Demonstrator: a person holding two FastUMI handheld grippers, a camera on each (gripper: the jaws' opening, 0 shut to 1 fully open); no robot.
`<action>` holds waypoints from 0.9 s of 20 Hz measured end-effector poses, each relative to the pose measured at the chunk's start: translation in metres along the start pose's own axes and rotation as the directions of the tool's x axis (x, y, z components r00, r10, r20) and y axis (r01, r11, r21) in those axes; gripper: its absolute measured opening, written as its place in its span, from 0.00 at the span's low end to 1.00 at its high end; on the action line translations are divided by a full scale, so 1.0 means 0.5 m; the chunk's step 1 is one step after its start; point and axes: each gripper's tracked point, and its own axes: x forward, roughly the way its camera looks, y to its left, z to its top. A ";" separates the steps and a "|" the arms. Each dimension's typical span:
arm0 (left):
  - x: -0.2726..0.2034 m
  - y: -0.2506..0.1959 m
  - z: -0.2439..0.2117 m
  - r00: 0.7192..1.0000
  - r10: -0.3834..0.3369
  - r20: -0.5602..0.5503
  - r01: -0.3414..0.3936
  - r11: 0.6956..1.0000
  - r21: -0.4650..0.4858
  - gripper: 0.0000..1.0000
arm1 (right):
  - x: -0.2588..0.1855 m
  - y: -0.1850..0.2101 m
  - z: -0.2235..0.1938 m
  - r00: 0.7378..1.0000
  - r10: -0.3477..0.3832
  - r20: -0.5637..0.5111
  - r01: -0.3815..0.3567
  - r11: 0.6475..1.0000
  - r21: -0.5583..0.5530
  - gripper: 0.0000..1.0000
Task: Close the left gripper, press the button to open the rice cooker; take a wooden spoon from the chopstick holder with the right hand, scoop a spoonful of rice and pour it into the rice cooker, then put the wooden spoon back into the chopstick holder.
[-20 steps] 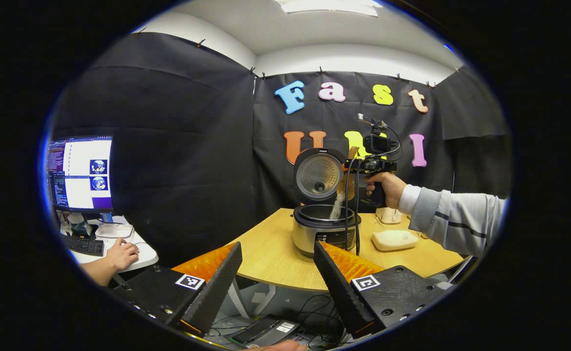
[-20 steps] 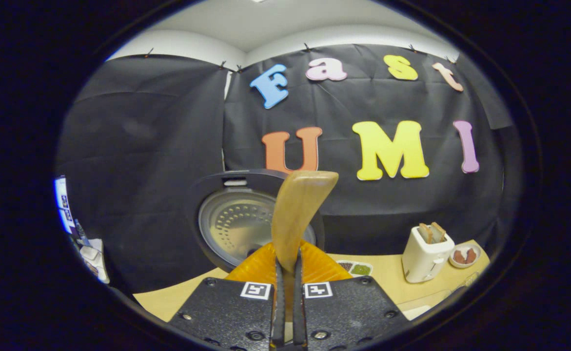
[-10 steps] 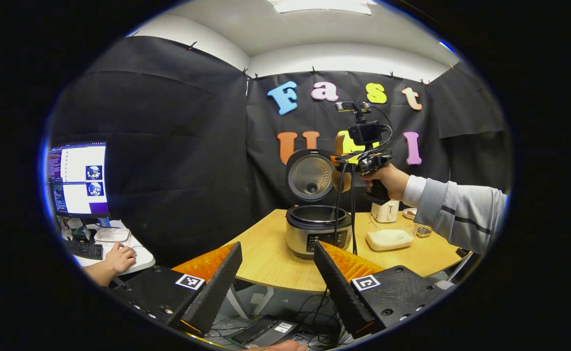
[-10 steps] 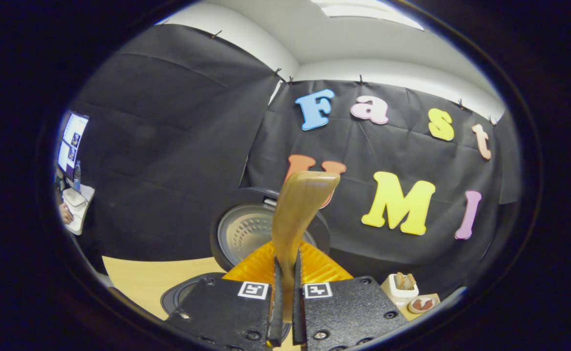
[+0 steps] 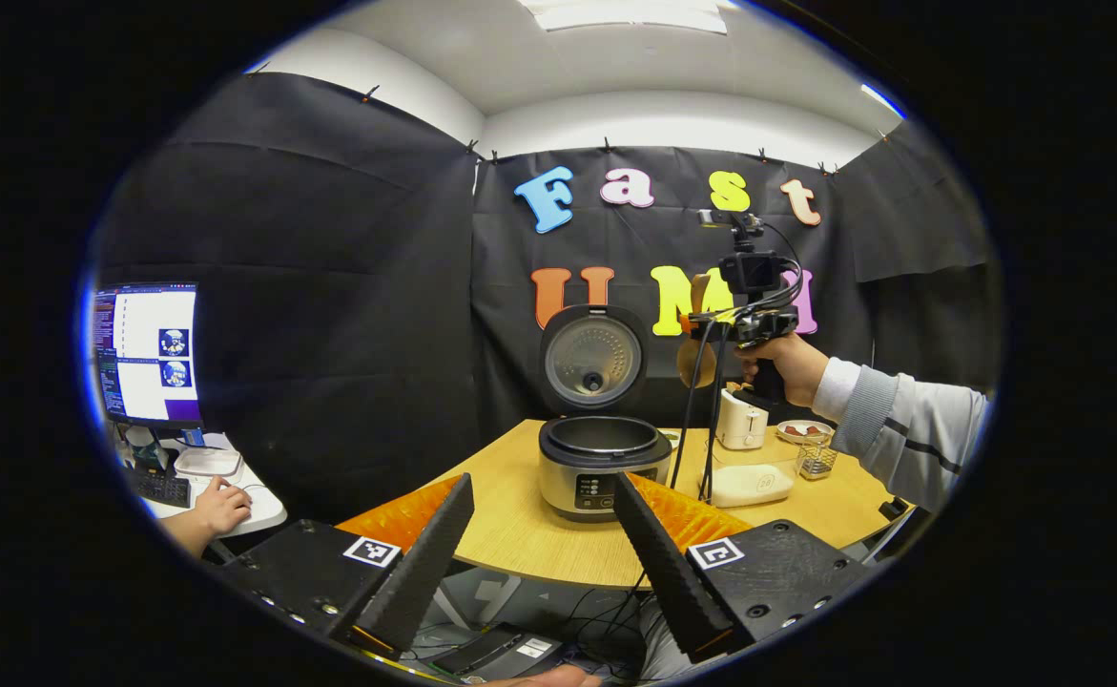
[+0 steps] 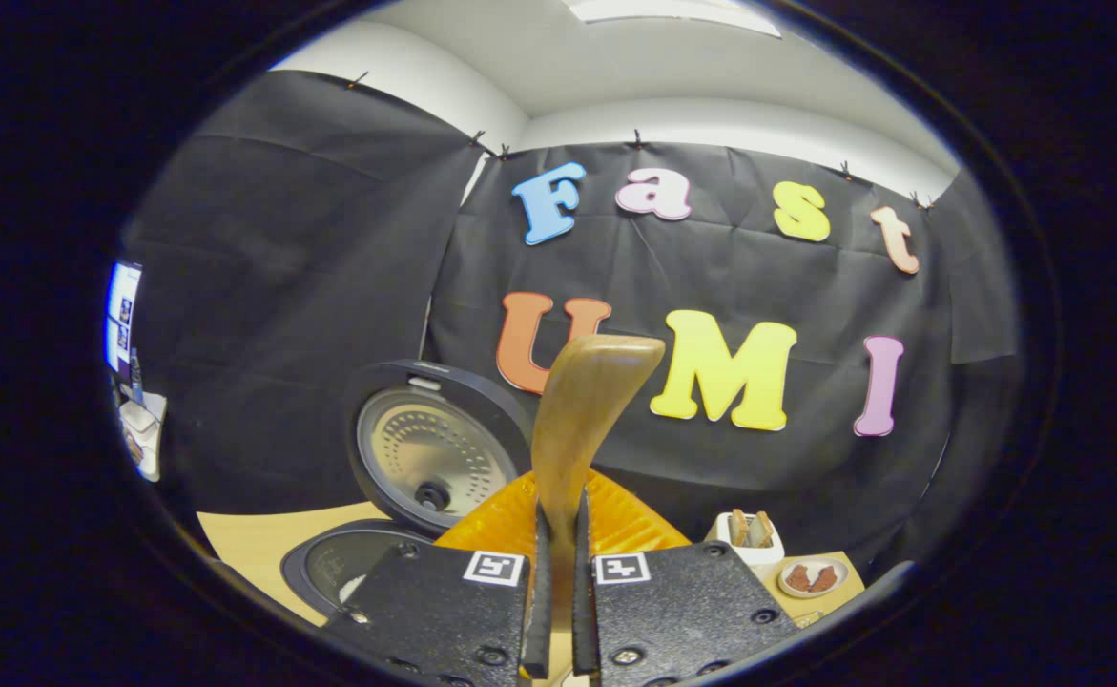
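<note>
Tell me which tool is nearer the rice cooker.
Right. The right tool, gripping the wooden spoon, is raised just beside the rice cooker. The left tool sits open, back off the table edge.

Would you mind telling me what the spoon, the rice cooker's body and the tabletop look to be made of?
The spoon looks like wood: warm brown, smooth, slightly glossy. The rice cooker body seems to be brushed metal, going by its silvery sheen, with a dark panel and rim, probably plastic. The tabletop shows pale wood grain with a matte look; solid wood or laminate, I cannot tell.
</note>
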 end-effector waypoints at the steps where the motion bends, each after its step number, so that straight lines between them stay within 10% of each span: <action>1: 0.003 -0.009 0.000 1.000 -0.007 0.001 0.007 1.000 0.000 0.94 | -0.004 -0.027 -0.009 1.000 -0.017 -0.010 0.017 1.000 0.008 0.14; 18: 0.068 -0.122 -0.026 0.997 -0.077 -0.003 0.077 0.997 0.000 0.94 | -0.104 -0.529 -0.215 0.941 -0.292 -0.173 0.314 0.942 0.119 0.14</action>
